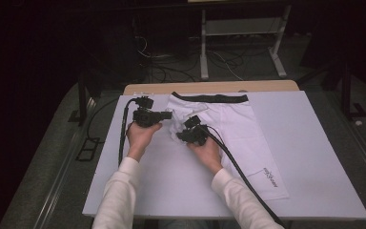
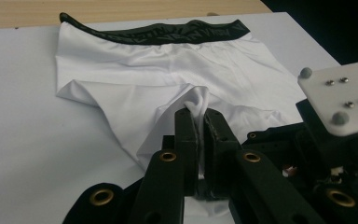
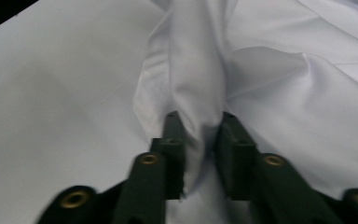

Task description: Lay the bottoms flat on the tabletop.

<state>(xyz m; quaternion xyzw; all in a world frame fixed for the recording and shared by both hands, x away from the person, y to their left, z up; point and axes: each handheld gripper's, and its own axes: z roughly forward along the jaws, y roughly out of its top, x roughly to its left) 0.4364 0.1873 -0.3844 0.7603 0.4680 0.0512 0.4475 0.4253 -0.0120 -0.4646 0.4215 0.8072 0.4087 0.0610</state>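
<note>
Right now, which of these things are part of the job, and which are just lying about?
In the job:
white shorts, black waistband
left hand-held gripper, shut on a fold of the shorts
right hand-held gripper, pinching another fold

Lying about:
white board
wooden table edge
cables on the floor
metal frame

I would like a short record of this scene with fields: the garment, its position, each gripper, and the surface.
garment: white shorts with a black waistband
position: lying flat, waistband at the far edge, one leg bunched up near the grippers
left gripper: shut on a fold of the white fabric
right gripper: jaws around a bunched fold, pads pressing it
surface: white board on a wooden table
</note>
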